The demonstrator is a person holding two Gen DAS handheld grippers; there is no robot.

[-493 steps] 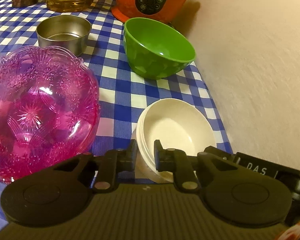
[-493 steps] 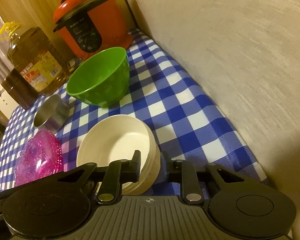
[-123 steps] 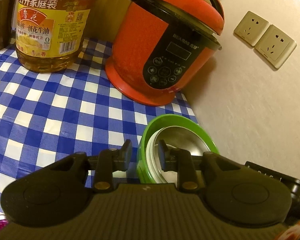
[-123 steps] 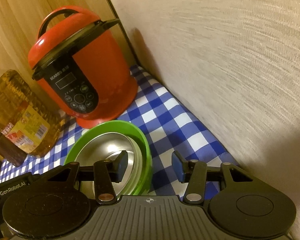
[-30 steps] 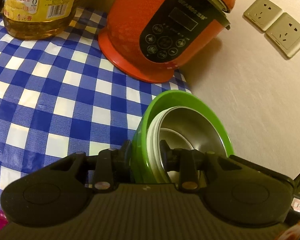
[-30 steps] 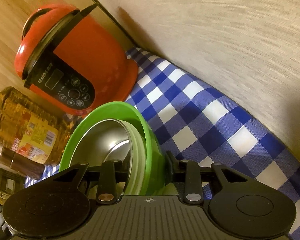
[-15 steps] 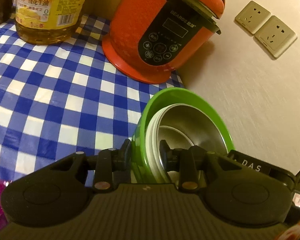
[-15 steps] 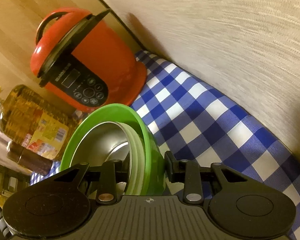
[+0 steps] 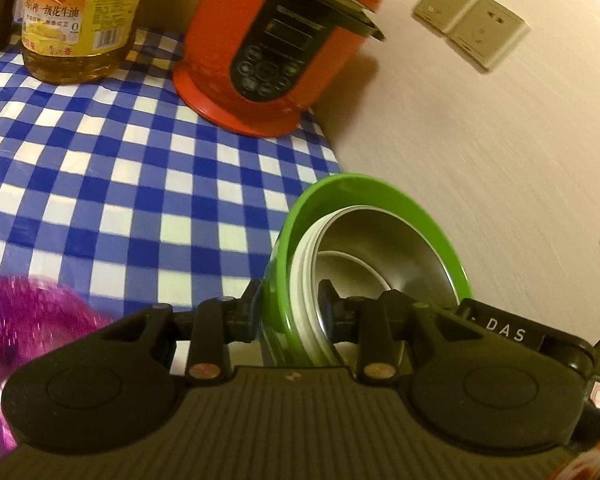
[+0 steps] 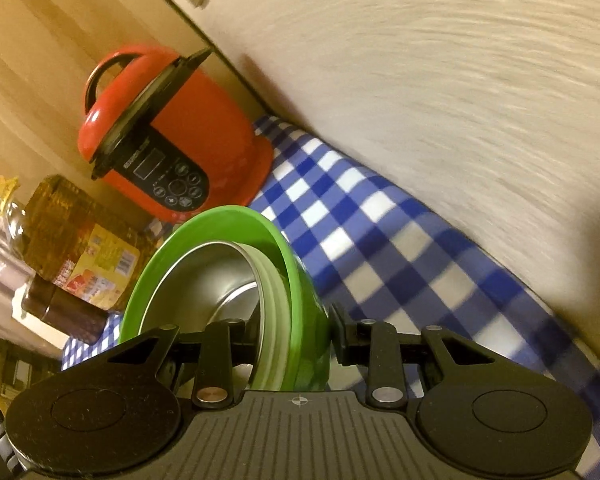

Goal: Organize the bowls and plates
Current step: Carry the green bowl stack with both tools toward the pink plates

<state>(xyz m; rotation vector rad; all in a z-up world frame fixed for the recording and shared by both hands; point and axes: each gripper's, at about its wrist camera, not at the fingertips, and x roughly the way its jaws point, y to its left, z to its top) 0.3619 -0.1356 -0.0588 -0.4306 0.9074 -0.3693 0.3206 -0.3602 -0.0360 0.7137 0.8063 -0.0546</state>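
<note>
A green bowl (image 9: pixel 364 188) holds nested white bowls (image 9: pixel 300 280) and a steel bowl (image 9: pixel 384 248) inside them. My left gripper (image 9: pixel 290 304) is shut on the stack's left rim. My right gripper (image 10: pixel 294 332) is shut on its right rim, where the green bowl (image 10: pixel 236 220), white bowls (image 10: pixel 274 300) and steel bowl (image 10: pixel 204 284) show. The stack is tilted and held above the blue checked tablecloth (image 9: pixel 120 184). A pink glass bowl (image 9: pixel 24 320) shows blurred at the lower left of the left wrist view.
A red rice cooker (image 9: pixel 276 40) stands at the back by the wall, with an oil bottle (image 9: pixel 80 20) to its left. The cooker (image 10: pixel 168 140) and bottle (image 10: pixel 72 236) also show in the right wrist view. The wall (image 10: pixel 440 80) runs along the table's right edge, with sockets (image 9: pixel 468 24).
Both grippers have carried the nested stack back from the cooker and toward the left. The pink bowl has come into the left wrist view.
</note>
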